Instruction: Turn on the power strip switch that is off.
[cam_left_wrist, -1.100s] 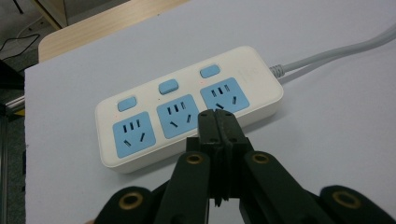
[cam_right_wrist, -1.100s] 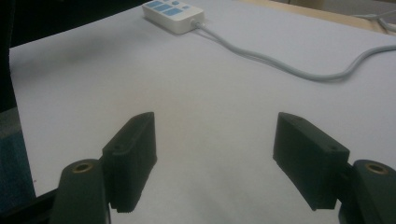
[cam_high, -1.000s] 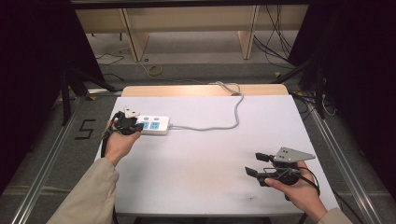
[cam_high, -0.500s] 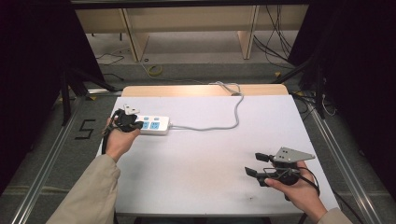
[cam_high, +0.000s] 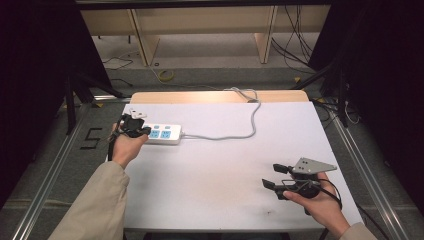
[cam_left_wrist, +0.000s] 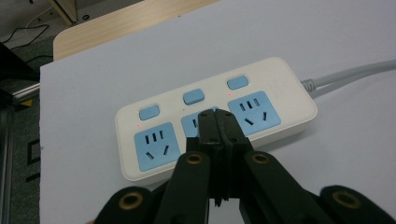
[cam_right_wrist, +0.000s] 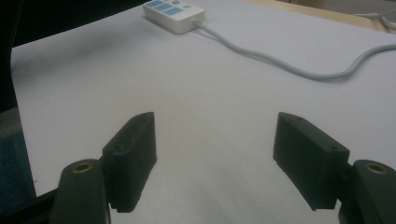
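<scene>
Black left gripper (cam_left_wrist: 217, 122) barely moved

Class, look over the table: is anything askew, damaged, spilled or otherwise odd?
Nothing stands out. The power strip lies flat and whole, its cable trailing off the far edge. The left tongs, shut, hover over its middle socket; the right tongs hang open.

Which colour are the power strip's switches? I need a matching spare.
Light blue, on the white power strip; the left gripper view shows it best.

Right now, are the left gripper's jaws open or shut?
Shut. The left gripper has its two black jaws pressed together with nothing between them, tips over the middle socket of the power strip.
</scene>
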